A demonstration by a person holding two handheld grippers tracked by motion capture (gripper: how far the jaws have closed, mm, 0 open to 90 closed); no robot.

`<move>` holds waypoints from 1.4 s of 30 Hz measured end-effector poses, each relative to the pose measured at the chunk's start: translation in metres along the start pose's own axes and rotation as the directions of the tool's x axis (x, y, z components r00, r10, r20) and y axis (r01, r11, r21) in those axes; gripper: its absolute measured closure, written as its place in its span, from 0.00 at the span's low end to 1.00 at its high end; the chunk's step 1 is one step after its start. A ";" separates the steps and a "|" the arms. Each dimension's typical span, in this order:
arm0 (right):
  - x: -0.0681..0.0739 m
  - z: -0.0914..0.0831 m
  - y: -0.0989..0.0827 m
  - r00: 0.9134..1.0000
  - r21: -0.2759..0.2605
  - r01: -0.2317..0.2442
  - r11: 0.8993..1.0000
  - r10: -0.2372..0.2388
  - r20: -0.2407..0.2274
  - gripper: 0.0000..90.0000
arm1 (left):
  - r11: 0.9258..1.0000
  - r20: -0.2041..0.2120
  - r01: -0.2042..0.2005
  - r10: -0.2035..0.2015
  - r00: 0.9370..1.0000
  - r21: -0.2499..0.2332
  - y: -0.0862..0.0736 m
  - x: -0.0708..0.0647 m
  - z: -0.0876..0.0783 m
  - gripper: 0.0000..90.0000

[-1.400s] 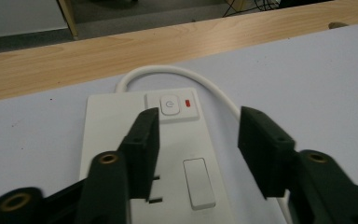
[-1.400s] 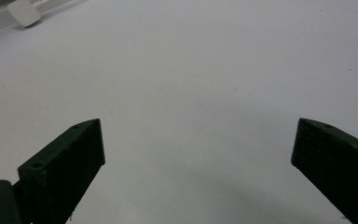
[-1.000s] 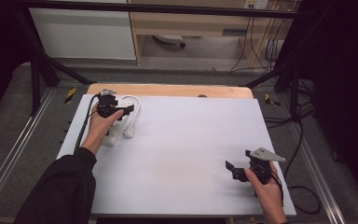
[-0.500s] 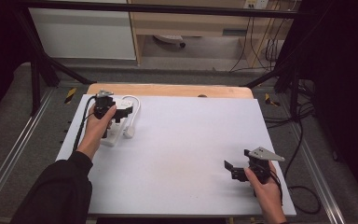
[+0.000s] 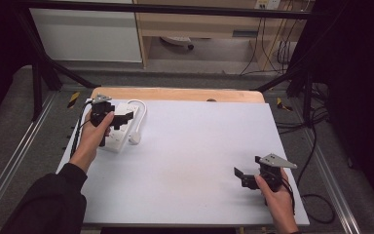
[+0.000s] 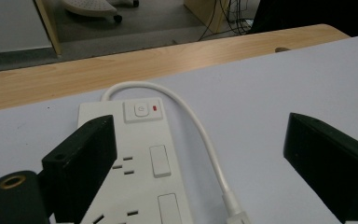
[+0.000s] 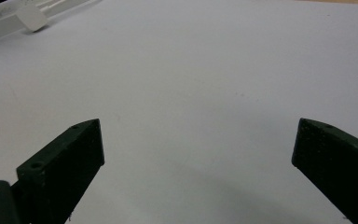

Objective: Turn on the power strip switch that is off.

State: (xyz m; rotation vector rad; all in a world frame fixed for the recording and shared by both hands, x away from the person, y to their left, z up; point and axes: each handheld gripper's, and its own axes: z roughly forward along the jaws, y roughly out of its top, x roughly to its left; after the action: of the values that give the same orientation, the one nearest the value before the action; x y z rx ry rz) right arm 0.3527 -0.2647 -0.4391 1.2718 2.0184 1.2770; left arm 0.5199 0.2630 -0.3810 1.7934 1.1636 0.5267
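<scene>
- High view: the left gripper [image 5: 121, 118] hangs over a white power strip [image 5: 118, 127] at the far left of the white table [image 5: 199, 161], jaws spread wide with nothing between them. The strip's white cable [image 5: 140, 113] loops off its far end and curls back along its right side to a plug [image 5: 134, 139]. The right gripper [image 5: 242, 176] rests near the right front edge, well apart from the strip, jaws also parted and empty.
- Left gripper view: the strip [image 6: 140, 172] is a smooth, glossy plastic block with rounded corners, socket slots, flat rectangular rocker switches and a square power button [image 6: 142, 111] beside a small red light [image 6: 156, 108]. The round, rubbery cable [image 6: 200, 135] arcs along its right side. The strip sits under the left jaw rather than between the two, so I judge the gripper should shift left to centre, then close across the flat long sides, keeping the cable out of the pinch.
- Right gripper view: matte black, blocky jaws stand wide apart over bare, smooth tabletop [image 7: 191, 84]; the plug [image 7: 30, 17] lies at the far left corner.
</scene>
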 end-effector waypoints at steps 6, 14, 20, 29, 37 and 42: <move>0.000 0.000 0.000 1.000 -0.002 -0.001 1.000 0.001 0.000 0.03 | 1.000 -0.007 -0.017 0.017 1.000 0.008 0.000 -0.005 -0.008 0.10; 0.001 0.000 0.000 1.000 -0.001 0.002 1.000 -0.002 -0.001 0.03 | 1.000 0.013 -0.021 0.022 1.000 -0.008 -0.007 -0.014 -0.019 0.08; 0.001 0.000 0.000 1.000 0.001 0.001 1.000 -0.001 0.000 0.03 | 0.999 0.031 -0.045 0.046 0.998 -0.014 -0.011 -0.025 -0.028 0.08; 0.001 0.000 0.000 1.000 0.002 0.003 1.000 -0.003 0.002 0.03 | 0.997 0.072 -0.058 0.062 0.996 -0.052 -0.019 -0.041 -0.051 0.08; 0.002 0.000 0.000 1.000 0.001 0.002 1.000 -0.002 0.001 0.03 | 0.996 0.086 -0.059 0.065 0.994 -0.074 -0.034 -0.045 -0.077 0.08; 0.002 0.000 0.000 1.000 0.000 -0.002 1.000 0.002 0.001 0.03 | 0.995 0.098 -0.059 0.067 0.993 -0.083 -0.048 -0.047 -0.093 0.08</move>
State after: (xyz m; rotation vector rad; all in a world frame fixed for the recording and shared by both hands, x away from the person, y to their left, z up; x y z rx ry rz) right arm 0.3519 -0.2631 -0.4384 1.2745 2.0167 1.2767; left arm 0.4063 0.2708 -0.3703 1.7721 1.0067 0.5069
